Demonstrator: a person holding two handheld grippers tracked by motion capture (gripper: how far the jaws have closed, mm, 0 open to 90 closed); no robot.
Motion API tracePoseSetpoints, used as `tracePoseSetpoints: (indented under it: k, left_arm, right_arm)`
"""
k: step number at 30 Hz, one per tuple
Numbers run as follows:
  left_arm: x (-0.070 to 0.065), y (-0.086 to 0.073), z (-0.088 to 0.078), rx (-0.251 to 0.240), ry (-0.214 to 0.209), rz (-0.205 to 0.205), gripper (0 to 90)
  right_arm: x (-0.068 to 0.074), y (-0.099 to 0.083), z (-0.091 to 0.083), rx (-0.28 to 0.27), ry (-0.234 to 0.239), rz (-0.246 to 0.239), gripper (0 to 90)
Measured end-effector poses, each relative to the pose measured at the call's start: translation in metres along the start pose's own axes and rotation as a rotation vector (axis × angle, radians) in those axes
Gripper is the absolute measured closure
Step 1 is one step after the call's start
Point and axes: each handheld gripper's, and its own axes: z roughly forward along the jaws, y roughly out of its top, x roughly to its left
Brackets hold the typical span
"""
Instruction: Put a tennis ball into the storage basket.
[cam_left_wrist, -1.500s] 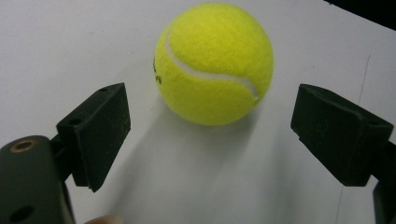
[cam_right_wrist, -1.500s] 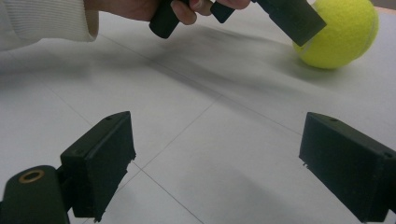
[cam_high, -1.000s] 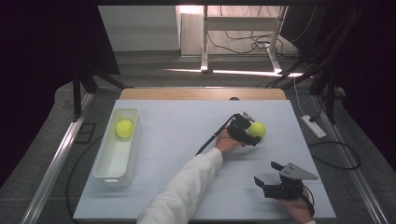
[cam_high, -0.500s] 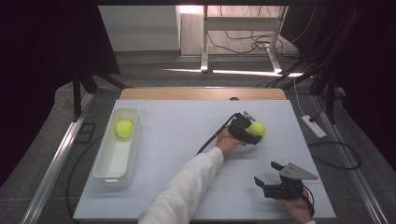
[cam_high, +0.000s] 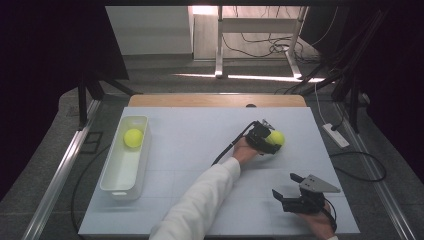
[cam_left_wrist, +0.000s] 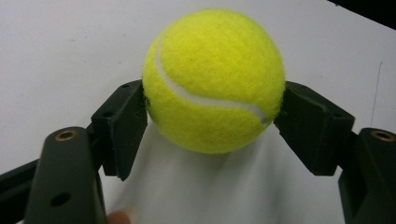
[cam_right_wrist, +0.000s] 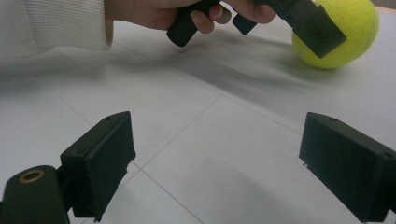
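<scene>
Nearest, the right tongs (cam_high: 285, 192) rest released, jaws wide apart over bare tabletop (cam_high: 190, 150). Farther on, the left tongs (cam_left_wrist: 212, 116) have just been closing and now clench a yellow tennis ball (cam_left_wrist: 214, 79) resting on the tabletop's right side. At far left, another tennis ball (cam_high: 133, 137) lies in a white tray (cam_high: 116, 181).

Overhead cam plus two jaw-mounted close-ups

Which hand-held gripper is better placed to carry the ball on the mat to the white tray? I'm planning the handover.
Left. The left hand-held gripper is shut on the tennis ball; the right hand-held gripper rests open, apart. The white tray already holds another ball.
</scene>
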Motion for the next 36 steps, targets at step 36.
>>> tracePoseSetpoints:
  k: [36]
  left_arm:
    - [-0.003, 0.000, -0.033, -0.024, 0.004, 0.007, 28.5]
  right_arm:
    - [0.000, 0.000, 0.000, -0.005, -0.009, -0.001, 9.7]
